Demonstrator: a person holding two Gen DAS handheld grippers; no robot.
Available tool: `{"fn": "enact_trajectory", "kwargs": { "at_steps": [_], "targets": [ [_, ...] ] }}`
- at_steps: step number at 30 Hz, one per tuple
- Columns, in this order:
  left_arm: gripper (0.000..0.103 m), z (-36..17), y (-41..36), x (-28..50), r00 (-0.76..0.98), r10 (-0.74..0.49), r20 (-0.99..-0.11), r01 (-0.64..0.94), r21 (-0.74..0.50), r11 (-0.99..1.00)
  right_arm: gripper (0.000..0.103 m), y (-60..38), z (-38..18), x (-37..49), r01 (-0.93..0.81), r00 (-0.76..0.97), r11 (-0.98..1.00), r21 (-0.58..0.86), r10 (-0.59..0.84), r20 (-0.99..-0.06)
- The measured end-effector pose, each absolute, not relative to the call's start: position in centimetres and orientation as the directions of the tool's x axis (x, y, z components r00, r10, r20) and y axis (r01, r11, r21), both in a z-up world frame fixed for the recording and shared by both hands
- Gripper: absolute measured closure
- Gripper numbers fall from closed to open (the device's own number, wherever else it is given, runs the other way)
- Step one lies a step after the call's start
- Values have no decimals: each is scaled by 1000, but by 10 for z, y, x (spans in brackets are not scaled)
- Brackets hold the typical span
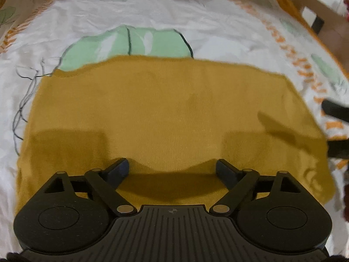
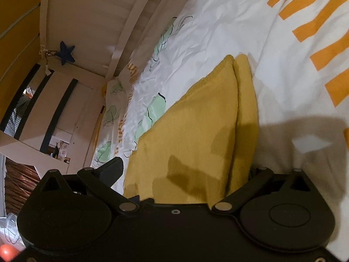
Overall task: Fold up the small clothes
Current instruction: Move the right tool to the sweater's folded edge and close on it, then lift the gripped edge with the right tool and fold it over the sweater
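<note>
Mustard garment (image 1: 165, 109) laid flat on bed sheet (image 1: 152, 15) | left gripper (image 1: 172, 168) fingers spread above it | right gripper (image 2: 183, 174) fingers spread around garment edge.

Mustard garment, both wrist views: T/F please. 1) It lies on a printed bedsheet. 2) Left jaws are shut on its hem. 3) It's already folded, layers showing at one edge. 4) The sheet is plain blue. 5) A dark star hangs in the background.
1) True. The mustard garment lies on the white bedsheet with green and orange print.
2) False. The left gripper has its jaws wide apart over the cloth, gripping nothing.
3) True. The right wrist view shows two stacked layers at its edge.
4) False. It is white with green and orange shapes.
5) True. A dark star hangs by the pale furniture.
</note>
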State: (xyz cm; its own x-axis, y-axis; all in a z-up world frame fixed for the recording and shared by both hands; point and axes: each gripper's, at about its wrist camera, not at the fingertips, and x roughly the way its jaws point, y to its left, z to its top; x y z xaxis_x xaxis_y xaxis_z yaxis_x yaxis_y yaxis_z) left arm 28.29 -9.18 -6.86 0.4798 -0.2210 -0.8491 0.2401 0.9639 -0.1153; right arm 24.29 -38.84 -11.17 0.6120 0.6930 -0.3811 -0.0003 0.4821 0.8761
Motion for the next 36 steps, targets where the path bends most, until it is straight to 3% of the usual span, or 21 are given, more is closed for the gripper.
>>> {"fn": "enact_trajectory", "kwargs": {
  "at_steps": [7, 13, 15, 18, 20, 21, 28, 36],
  "targets": [
    [19, -36, -42, 265, 617, -189, -764, 184, -93, 978, 2, -381, -109, 248, -5, 598, 526, 851, 683, -419],
    [19, -27, 4, 259, 656, -140, -742, 147, -56, 988, 9, -371, -108, 255, -18, 576, 570, 821, 678, -458],
    [19, -28, 20, 260, 649, -145, -747, 127, -82, 989, 15, -370, -108, 257, -8, 571, 577, 817, 673, -470],
    [19, -32, 44, 267, 636, -168, -753, 88, -146, 985, 32, -368, -107, 258, 13, 566, 605, 796, 652, -505],
    [19, -34, 57, 273, 633, -168, -755, 60, -169, 984, 59, -369, -107, 256, 38, 568, 635, 771, 622, -540],
    [19, -35, 63, 274, 634, -167, -755, 52, -174, 983, 65, -370, -108, 255, 58, 567, 650, 757, 603, -561],
    [19, -47, 92, 283, 593, -189, -783, 20, -221, 975, 78, -353, -71, 248, 86, 593, 771, 631, 469, -654],
    [19, -35, 112, 276, 615, -211, -760, 32, -243, 970, 80, -297, -8, 261, 12, 611, 847, 532, 415, -674]
  ]
}}
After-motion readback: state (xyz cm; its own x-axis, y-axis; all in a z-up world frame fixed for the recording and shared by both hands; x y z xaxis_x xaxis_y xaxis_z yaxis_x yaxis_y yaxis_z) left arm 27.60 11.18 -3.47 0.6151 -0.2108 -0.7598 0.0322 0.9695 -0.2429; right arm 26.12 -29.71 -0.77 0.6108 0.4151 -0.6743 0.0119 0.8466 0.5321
